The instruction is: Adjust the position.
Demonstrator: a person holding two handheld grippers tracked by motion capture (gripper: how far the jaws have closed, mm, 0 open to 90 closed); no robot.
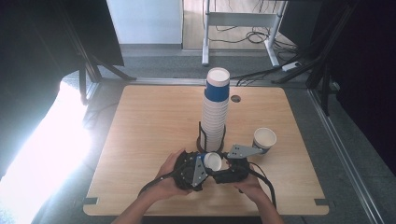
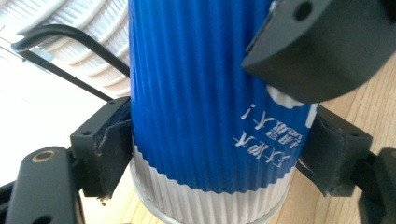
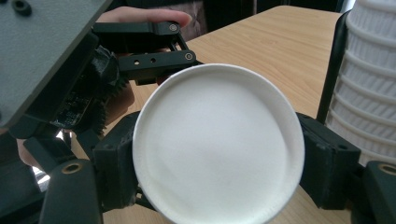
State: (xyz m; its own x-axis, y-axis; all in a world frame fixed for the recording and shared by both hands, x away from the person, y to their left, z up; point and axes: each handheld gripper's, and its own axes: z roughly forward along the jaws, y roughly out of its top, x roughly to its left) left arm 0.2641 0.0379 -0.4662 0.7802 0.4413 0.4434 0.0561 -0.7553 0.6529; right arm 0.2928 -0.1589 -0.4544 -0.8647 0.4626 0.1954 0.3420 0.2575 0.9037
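A blue ribbed paper cup [image 1: 212,161] with a white inside lies on its side between both grippers near the table's front middle. My left gripper [image 1: 206,164] is shut across its blue wall [image 2: 201,102], one jaw pressing on each side. My right gripper [image 1: 220,163] is shut on the same cup near its mouth [image 3: 217,144], whose white opening faces that camera. One right gripper finger [image 2: 322,51] shows at the upper right of the left gripper view. Hands hold both grippers.
A tall stack of white ribbed cups [image 1: 215,116] topped by a blue one stands in a black wire holder [image 1: 201,135] just behind the grippers. A single upright cup [image 1: 264,139] stands to the right. A cable hole [image 1: 235,98] is farther back.
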